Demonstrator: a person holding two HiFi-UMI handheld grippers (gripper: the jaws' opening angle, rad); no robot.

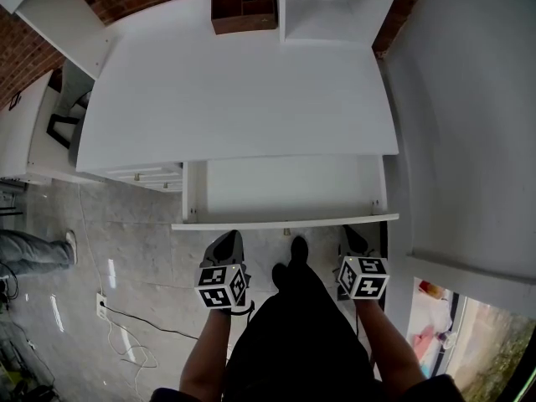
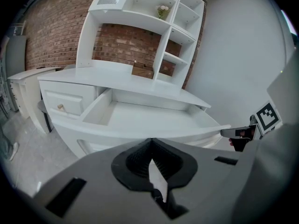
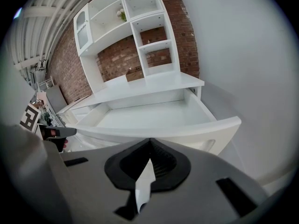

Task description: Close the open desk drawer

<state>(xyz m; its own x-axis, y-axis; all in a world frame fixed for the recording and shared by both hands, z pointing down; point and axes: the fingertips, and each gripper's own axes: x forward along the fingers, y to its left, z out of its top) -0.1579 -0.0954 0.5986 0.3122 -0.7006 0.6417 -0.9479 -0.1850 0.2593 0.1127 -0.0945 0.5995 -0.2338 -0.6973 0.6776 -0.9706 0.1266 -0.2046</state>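
Open drawer (image 1: 285, 222), pulled well out below counter (image 1: 243, 99), empty inside. Left gripper (image 1: 226, 241) and right gripper (image 1: 355, 239) just short of its front, jaws closed on nothing. Risks skewing and jamming if pushed unevenly, or tips slipping off the curved front.

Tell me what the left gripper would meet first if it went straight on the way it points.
Most likely the open drawer's front panel, which lies directly ahead of the left gripper and its closed jaws. How far apart they are is hard to judge.
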